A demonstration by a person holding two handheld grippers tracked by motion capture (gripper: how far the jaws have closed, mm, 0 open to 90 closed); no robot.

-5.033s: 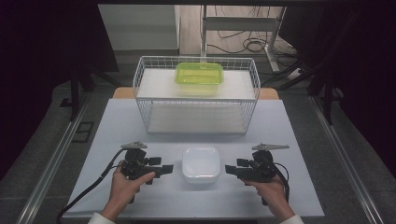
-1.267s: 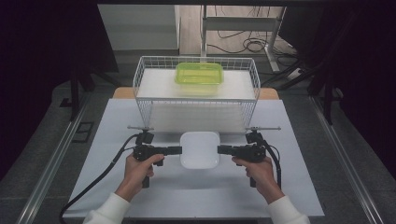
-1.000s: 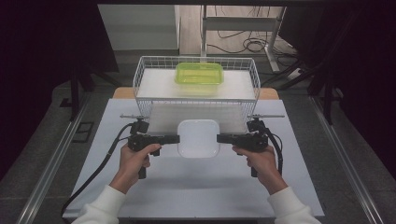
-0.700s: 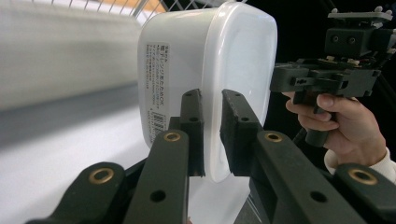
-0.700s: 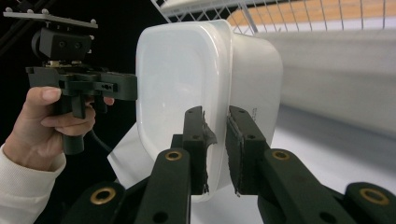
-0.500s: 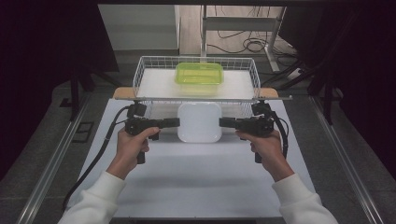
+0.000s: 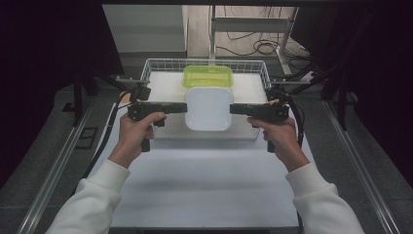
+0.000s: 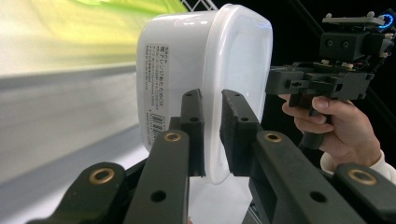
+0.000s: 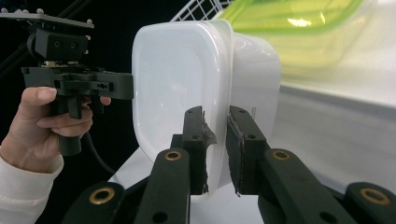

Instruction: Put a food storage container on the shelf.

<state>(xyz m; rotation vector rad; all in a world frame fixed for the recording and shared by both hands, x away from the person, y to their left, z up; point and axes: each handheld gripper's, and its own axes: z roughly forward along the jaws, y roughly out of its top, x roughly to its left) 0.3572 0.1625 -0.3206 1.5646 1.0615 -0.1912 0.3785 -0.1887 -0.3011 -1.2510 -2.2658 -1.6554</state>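
Observation:
A white plastic container [image 7: 208,108] hangs in the air over the near side of the wire basket [image 7: 152,68], held level between both grippers. My left gripper [image 7: 183,107] is shut on its left rim, and in the left gripper view the jaws pinch the container's [image 8: 205,84] rim at my left gripper [image 8: 211,135]. My right gripper [image 7: 234,109] is shut on the right rim; in the right gripper view the container [image 9: 196,88] sits between the pads of my right gripper [image 9: 215,149]. A green lidded container [image 7: 207,76] lies inside the basket behind it.
The wire basket stands at the far end of the white table [image 7: 204,185]. Cables [image 7: 104,141] trail from the left gripper down the table's left side. Dark curtains and metal rails flank the table.
Both hands have lifted the white container off the table and carried it up and forward, from in front of the basket to above its near edge.

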